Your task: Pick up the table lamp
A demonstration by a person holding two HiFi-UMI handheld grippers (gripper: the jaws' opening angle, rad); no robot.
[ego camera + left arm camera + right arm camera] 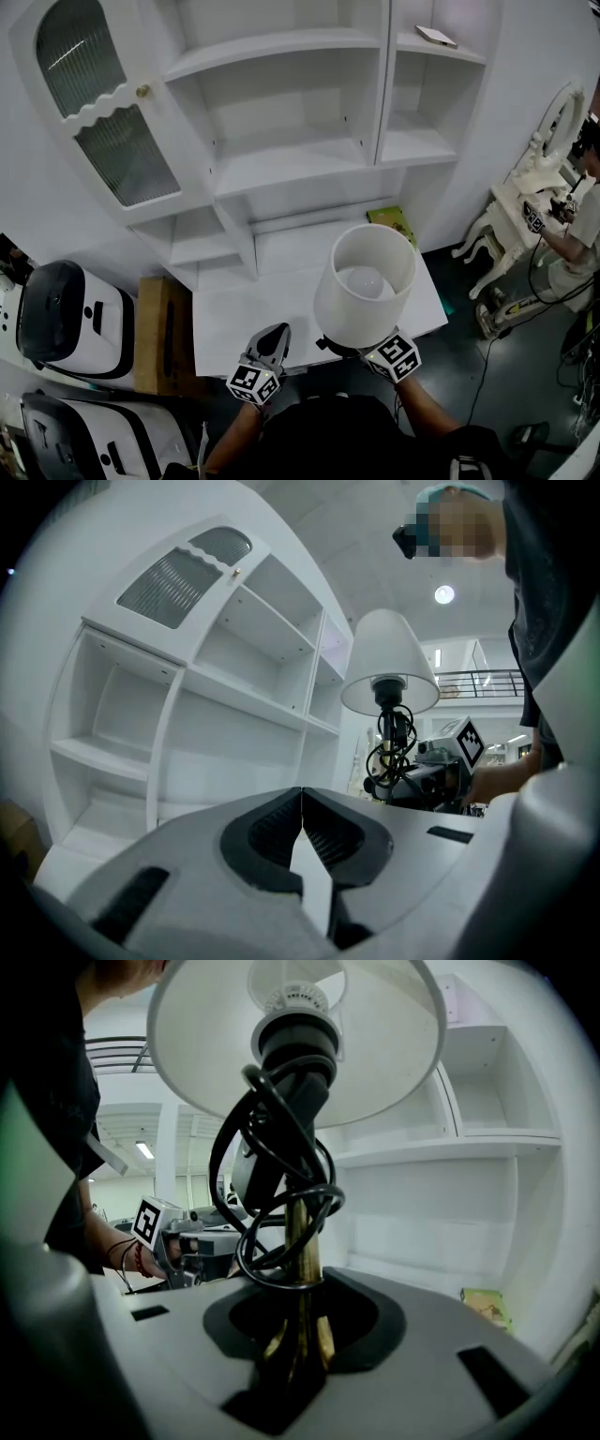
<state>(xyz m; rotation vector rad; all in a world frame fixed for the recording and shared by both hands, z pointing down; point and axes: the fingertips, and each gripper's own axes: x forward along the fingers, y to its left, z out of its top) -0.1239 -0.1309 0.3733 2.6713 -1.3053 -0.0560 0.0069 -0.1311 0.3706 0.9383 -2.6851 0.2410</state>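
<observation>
Shelf unit (281,141): white and open-fronted, it rises from the back edge of the surface. Lift with room to spare so the shade does not meet it.
Surface (234,323): a white desk top, with a green book (394,223) at its back right corner.
Table lamp (366,281): this is over the front right part of the surface, near the front edge, with its shade opening upward. It appears lifted, but the base is not shown.
Right gripper (298,1354): your jaws are clamped on the lamp's brass stem (302,1260), low down. The load is top-heavy, so hold the stem upright and raise it slowly.
Left gripper (302,832): the jaws are pressed together with nothing between them. It sits at the front edge, left of the lamp, free to steady the lamp if it sways.
Cable (272,1194): black, in loose coils round the stem. Check that no loop trails or snags as you lift.
</observation>
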